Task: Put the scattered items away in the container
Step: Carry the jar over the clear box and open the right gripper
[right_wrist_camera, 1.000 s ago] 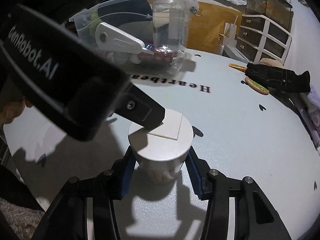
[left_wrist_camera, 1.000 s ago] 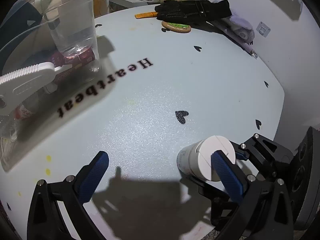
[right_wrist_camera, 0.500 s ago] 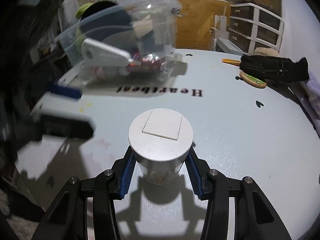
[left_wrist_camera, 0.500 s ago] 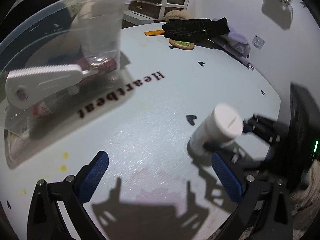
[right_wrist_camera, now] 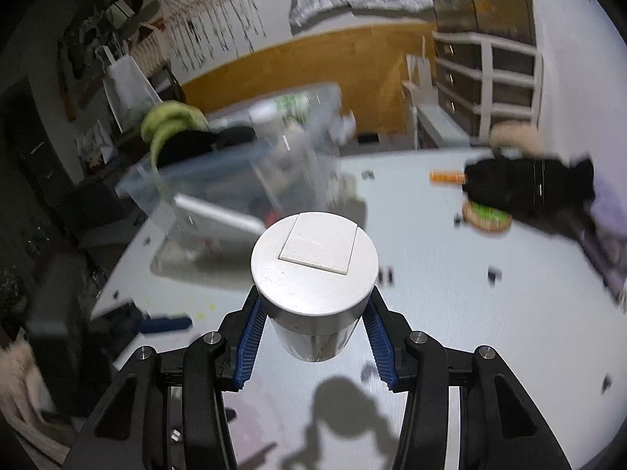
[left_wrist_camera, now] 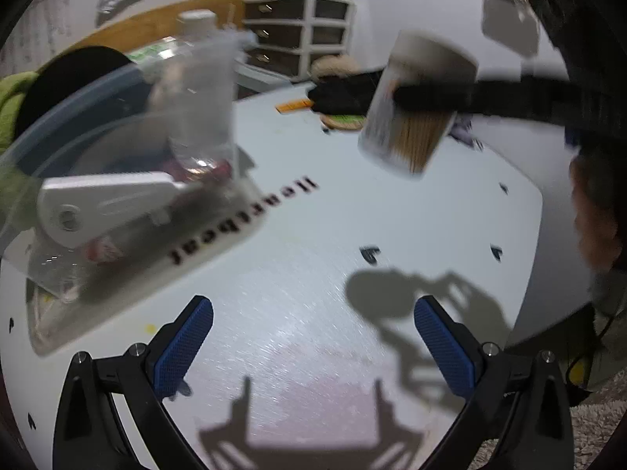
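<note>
Clear bin [left_wrist_camera: 117, 125] on tabletop [left_wrist_camera: 313, 293] already held several items. Black gloves [right_wrist_camera: 529, 188] and coaster [right_wrist_camera: 486, 217] remained out. Right claw [right_wrist_camera: 313, 337] was clamped on cotton-swab jar [right_wrist_camera: 313, 274], airborne; left claw [left_wrist_camera: 309, 344] was spread, empty.

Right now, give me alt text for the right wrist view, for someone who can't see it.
The right gripper holds a white-lidded jar above a pale table. A clear plastic container sits blurred behind it, black gloves to the right.
</note>
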Demonstrator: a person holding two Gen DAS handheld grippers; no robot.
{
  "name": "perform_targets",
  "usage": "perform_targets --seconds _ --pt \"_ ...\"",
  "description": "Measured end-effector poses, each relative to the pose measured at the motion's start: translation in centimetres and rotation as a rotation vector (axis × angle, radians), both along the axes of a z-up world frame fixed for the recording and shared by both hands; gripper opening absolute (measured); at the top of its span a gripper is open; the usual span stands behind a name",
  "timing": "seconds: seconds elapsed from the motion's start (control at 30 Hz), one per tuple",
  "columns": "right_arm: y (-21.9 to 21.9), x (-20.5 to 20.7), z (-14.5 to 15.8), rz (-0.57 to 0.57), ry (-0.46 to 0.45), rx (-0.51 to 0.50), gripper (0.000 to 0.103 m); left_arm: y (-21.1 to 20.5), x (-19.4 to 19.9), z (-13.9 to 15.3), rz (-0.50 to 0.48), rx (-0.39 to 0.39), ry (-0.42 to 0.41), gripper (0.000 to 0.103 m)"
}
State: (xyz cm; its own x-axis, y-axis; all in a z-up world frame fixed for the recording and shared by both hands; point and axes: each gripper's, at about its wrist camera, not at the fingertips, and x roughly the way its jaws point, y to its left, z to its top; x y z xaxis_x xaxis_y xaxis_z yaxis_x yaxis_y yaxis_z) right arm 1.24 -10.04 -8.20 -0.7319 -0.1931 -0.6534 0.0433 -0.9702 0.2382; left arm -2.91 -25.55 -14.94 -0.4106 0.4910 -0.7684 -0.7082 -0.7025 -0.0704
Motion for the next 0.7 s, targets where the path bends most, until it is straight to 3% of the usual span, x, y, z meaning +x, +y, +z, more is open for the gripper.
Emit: perform_targets --seconds 0.17,0.37,0.7 --pt "-1.4 -3.4 6.2 0.047 0.089 0.034 0.049 -2.7 -1.1 1.7 0.103 0.05 0.033 0.103" --pt "-4.4 -8.7 10.5 0.151 0.131 0.033 0.049 -6.5 -2.2 2.5 0.219 0.084 0.058 0.103" --pt "-12.2 -15.5 6.8 0.355 -0.031 -0.036 0.049 -13.0 -3.7 2.2 0.398 0.11 0.055 0.103"
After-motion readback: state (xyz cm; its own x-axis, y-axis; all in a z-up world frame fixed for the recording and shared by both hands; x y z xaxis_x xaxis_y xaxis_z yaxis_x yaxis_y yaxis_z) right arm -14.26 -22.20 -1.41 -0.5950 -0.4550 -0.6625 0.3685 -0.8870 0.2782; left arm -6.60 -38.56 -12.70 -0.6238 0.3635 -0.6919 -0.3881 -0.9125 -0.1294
